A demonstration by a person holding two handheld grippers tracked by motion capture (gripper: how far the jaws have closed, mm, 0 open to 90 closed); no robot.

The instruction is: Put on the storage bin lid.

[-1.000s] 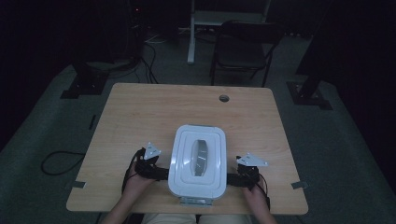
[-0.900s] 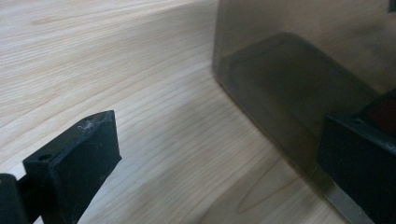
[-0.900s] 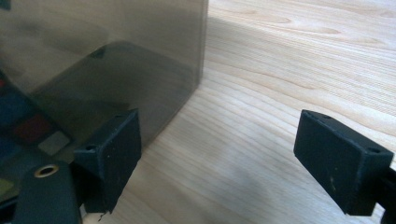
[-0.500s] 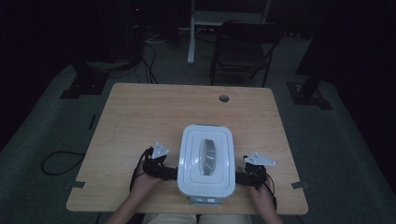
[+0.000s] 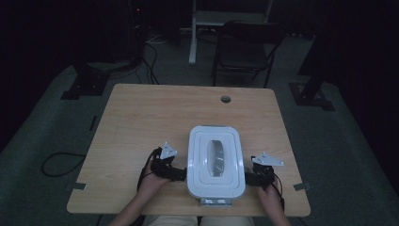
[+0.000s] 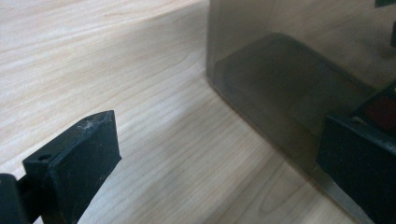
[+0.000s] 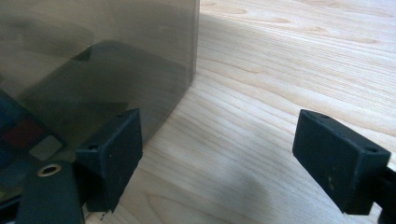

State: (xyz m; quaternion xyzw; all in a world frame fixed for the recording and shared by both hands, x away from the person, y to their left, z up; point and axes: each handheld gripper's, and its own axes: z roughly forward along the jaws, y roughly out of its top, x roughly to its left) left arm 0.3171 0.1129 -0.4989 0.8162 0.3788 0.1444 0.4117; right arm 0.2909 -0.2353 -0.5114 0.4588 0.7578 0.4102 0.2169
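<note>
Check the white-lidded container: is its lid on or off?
On. In the high view the white lid covers the whole top of the container, flat and even, between the left tongs and right tongs.

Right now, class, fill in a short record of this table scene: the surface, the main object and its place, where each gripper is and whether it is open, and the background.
surface: wooden table with a round hole near the far edge
main object: box with white lid and smoky see-through walls, near the front edge
left gripper: open, at the box's left side
right gripper: open, at the box's right side
background: dark chair behind the table
</note>
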